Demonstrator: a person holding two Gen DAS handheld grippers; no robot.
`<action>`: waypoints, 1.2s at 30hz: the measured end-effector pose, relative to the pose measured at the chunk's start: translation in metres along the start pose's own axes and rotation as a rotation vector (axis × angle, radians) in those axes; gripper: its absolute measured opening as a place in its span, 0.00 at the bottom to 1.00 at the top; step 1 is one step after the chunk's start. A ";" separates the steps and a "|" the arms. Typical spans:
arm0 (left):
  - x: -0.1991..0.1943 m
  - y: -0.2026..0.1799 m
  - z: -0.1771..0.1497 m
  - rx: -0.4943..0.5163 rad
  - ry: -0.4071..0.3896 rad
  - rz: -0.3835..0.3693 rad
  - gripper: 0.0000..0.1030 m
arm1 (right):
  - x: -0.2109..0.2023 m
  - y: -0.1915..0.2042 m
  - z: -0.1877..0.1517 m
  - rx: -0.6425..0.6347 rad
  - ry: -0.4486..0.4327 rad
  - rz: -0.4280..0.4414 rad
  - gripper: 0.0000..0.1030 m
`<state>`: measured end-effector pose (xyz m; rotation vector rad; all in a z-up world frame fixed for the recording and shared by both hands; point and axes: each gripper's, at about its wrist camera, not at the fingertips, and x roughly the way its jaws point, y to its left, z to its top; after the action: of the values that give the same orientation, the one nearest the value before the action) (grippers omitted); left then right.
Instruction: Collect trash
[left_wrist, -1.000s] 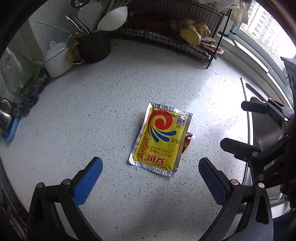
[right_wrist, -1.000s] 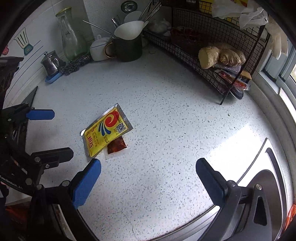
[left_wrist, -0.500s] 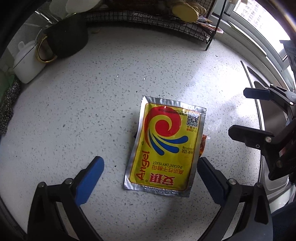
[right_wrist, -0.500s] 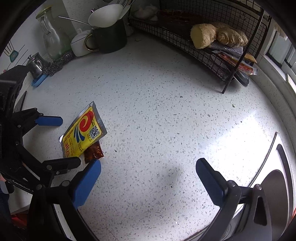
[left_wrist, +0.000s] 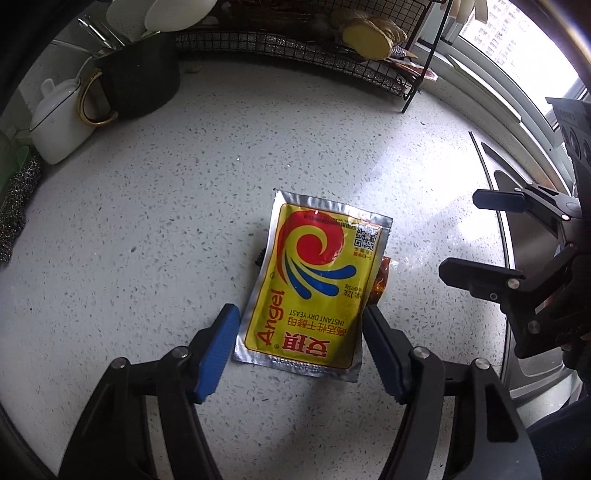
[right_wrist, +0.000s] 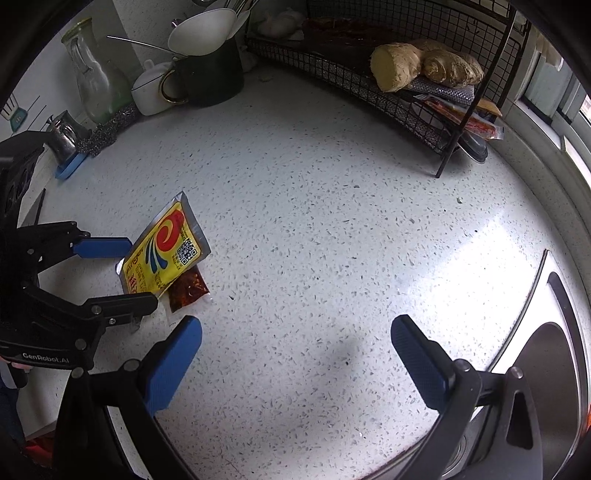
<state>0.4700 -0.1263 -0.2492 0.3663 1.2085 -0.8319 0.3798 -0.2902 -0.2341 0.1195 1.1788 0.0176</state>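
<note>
Yellow foil with silver edges, the instant dry yeast packet (left_wrist: 312, 284) is lying flat on the speckled white countertop (left_wrist: 184, 221), its long axis running away from the left gripper (left_wrist: 301, 334) toward the wire rack (left_wrist: 332, 48), leaning slightly right, with the printed brand name at the near end. It is partly covering a small red sauce sachet (left_wrist: 380, 282), which is peeking out at its right edge.

Compared with a second ago, the packet is filling more of the left wrist view and its near end is now sitting between the blue fingertips (left_wrist: 218, 347), where before it lay well ahead of them. The left jaws have just been closing around it; the pads are standing just beside the packet's two long edges, and a firm pinch is not visible.

The left gripper is pointing steeply down at the counter. The right gripper (right_wrist: 295, 358) is hovering tilted down over bare countertop near the sink rim (right_wrist: 517, 332), its jaws spread wide and empty, with the packet (right_wrist: 162, 251) off to its left.
</note>
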 end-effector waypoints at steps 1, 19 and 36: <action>-0.002 0.002 -0.002 -0.006 -0.003 -0.002 0.63 | 0.001 0.001 0.000 -0.002 0.002 0.004 0.99; -0.035 0.053 -0.041 -0.252 -0.013 0.070 0.21 | 0.027 0.054 0.036 -0.136 0.035 0.113 0.99; -0.030 0.061 -0.039 -0.229 0.010 0.149 0.66 | 0.061 0.114 0.055 -0.335 0.026 0.072 0.64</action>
<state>0.4849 -0.0491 -0.2450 0.2700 1.2551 -0.5569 0.4593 -0.1772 -0.2581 -0.1339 1.1816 0.2793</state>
